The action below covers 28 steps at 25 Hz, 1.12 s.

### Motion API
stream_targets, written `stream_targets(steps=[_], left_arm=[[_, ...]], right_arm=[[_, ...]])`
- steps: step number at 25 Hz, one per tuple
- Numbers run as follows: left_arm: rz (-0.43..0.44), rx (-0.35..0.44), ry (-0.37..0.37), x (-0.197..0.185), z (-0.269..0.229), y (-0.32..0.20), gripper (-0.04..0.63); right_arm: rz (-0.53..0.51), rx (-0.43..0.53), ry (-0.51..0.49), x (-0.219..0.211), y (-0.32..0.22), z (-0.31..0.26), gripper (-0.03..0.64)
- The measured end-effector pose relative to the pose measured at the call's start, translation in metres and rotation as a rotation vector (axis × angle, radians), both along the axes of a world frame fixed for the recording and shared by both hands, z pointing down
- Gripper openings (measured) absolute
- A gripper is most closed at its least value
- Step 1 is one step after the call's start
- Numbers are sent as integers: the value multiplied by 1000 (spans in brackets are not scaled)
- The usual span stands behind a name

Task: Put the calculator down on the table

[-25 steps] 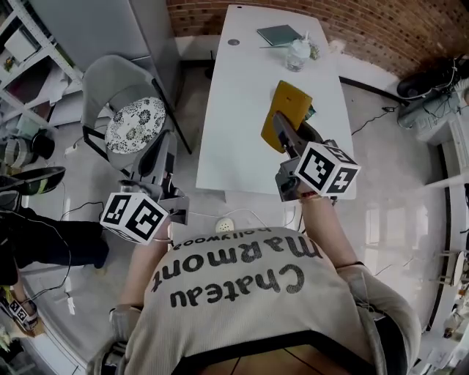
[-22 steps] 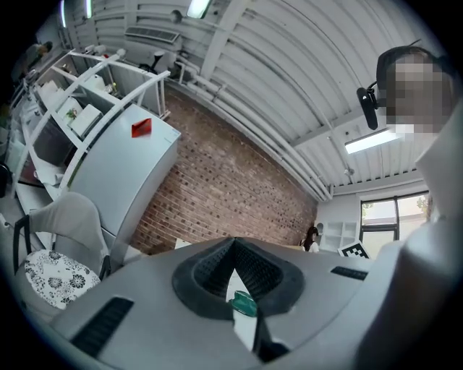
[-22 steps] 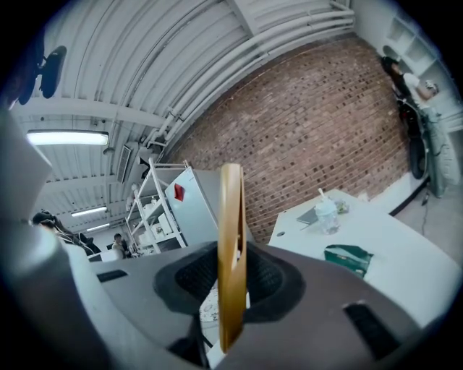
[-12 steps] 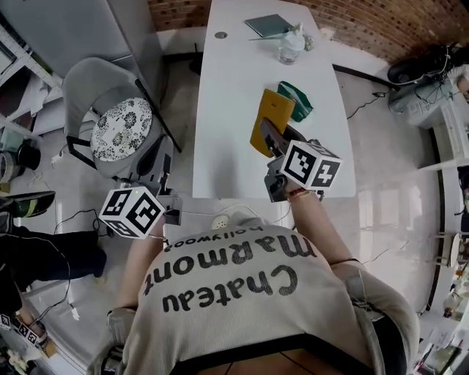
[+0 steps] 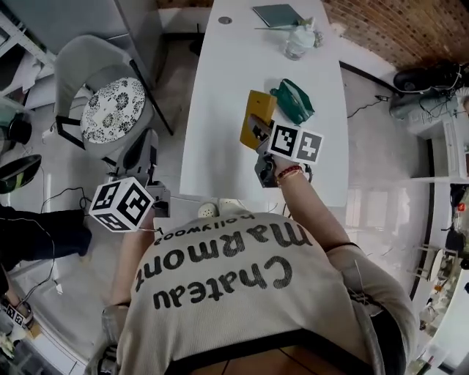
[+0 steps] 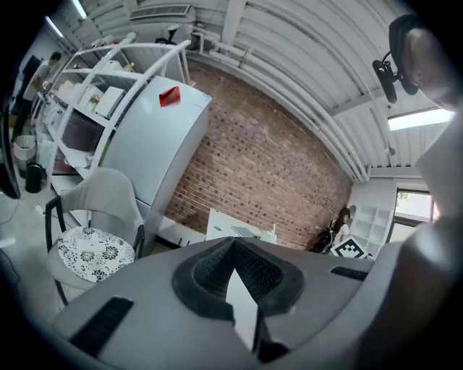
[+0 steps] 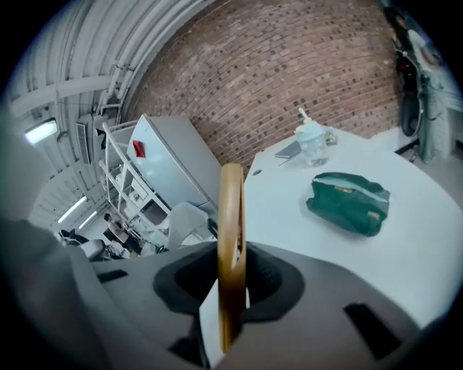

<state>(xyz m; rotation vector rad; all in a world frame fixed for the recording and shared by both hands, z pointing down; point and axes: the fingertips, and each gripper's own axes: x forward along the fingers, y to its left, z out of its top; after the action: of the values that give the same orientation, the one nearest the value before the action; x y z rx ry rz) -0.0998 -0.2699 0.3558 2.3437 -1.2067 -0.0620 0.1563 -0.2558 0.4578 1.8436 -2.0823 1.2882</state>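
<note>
The calculator (image 5: 257,119) is a flat yellow slab, held on edge over the white table (image 5: 220,110), left of a green pouch (image 5: 294,101). My right gripper (image 5: 256,133) is shut on its near end, reaching out from the table's front. In the right gripper view the calculator (image 7: 231,231) stands edge-on between the dark pads of that gripper (image 7: 231,280). Whether it touches the tabletop cannot be told. My left gripper (image 5: 155,199) hangs off the table's front left corner over the floor. In the left gripper view its pads (image 6: 235,271) meet with nothing between them.
At the table's far end lie a dark notebook (image 5: 277,15) and a clear plastic bottle (image 5: 299,42). A grey chair with a patterned cushion (image 5: 110,110) stands left of the table. Cables and a white object lie on the floor by the table's front edge.
My right gripper has sunk toward the tabletop with the calculator, which now sits closer to the green pouch. My left gripper has dropped a little lower beside the table.
</note>
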Motion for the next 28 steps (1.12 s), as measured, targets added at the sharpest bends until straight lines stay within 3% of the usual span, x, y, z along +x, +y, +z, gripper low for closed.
stream_targets(steps=[13,22,28], left_arm=[[-228,-49,-39,-67,11,-14,2],[-250,-70,-60,-70,13,-20,2],[-236,-80,-70,-59,15,-20,2]], right_arm=[[-232,-181,220,10,-87,59,92],[-324,-280,310,20,-116,82,92],[-403,-303,433,30,-131,91,92]])
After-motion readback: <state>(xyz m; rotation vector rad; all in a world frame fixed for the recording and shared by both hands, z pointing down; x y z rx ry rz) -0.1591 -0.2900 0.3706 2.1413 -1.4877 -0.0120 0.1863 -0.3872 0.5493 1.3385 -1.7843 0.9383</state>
